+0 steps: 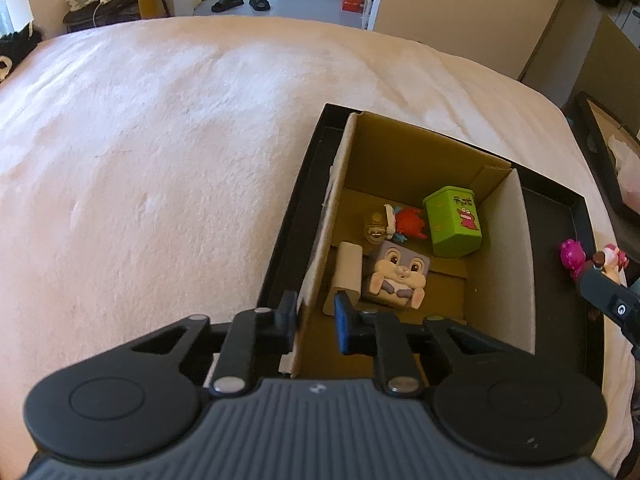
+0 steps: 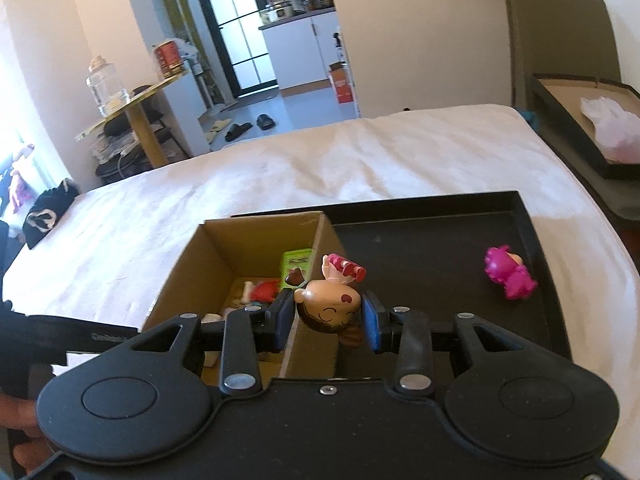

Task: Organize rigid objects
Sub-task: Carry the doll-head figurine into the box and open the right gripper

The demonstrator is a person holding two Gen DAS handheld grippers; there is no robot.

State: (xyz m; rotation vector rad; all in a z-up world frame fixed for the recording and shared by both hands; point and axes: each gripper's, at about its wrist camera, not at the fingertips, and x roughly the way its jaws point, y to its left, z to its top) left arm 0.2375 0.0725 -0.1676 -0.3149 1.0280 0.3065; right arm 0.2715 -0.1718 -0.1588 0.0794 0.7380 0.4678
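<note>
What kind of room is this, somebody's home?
Most likely a small lived-in flat: a bed under a pale blanket serves as the work surface, slippers lie on the floor, and a kitchen counter shows through the doorway.

We count one cardboard box (image 1: 404, 152) in one black tray (image 1: 560, 216), four toys inside it, with one green tin (image 1: 452, 222) at one o'clock, and two figurines outside.

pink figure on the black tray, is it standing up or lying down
Lying down. In the right wrist view the pink figure lies on its side on the black tray, outside the cardboard box.
</note>
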